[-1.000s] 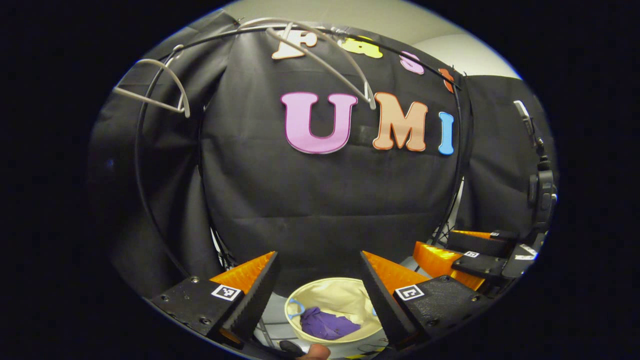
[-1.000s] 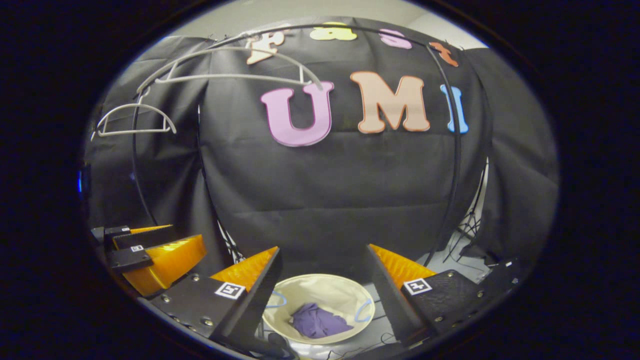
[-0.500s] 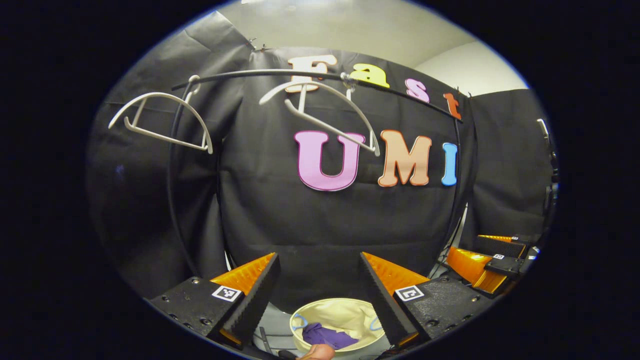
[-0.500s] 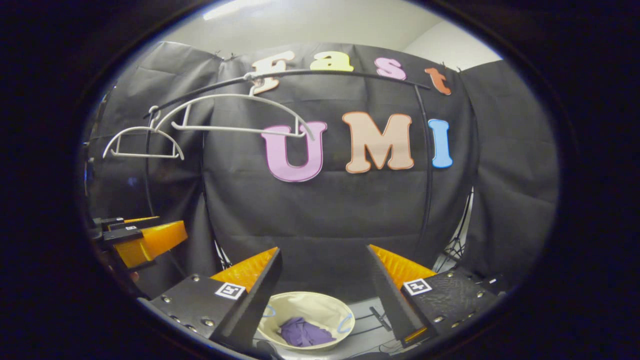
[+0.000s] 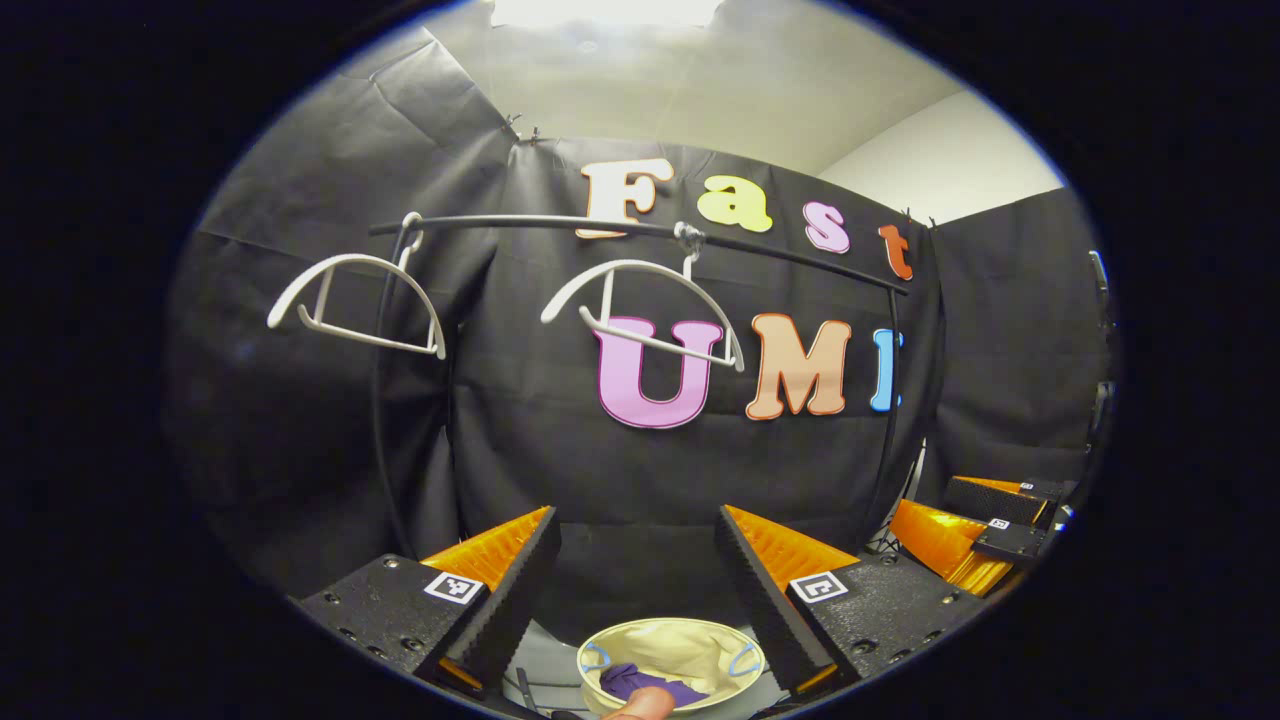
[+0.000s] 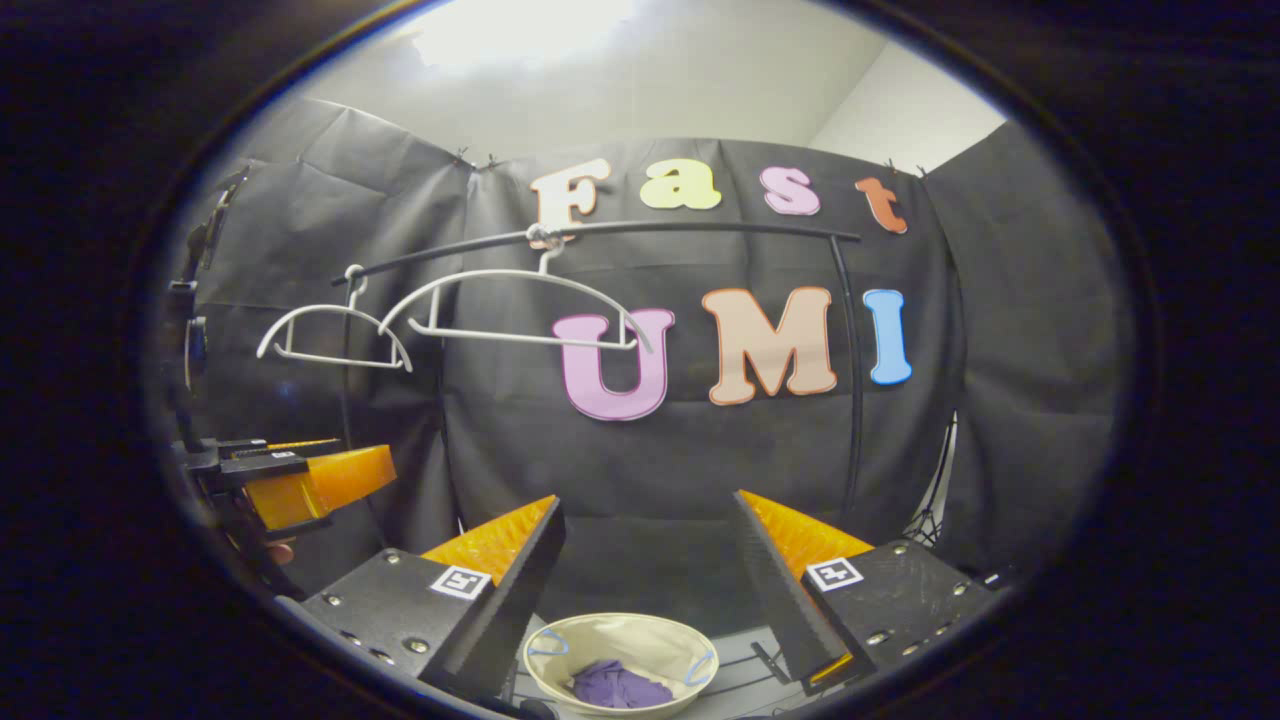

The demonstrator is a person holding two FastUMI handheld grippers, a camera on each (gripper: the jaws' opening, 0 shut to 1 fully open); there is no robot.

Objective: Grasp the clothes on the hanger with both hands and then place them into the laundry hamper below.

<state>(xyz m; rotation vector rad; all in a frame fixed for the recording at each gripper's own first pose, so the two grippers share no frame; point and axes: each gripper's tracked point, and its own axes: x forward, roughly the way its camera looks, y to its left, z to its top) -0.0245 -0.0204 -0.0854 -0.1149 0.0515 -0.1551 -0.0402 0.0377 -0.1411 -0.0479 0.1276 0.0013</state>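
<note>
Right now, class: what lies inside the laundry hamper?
A crumpled purple garment lies in the cream laundry hamper. Whatever is beneath the garment is covered.

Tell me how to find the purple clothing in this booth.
Start at the black rail across the back wall, where two bare white hangers hang. Drop straight down to the floor and you meet a round cream hamper with blue handles. The purple clothing lies crumpled inside it, the only strongly coloured thing against the pale lining.
</note>
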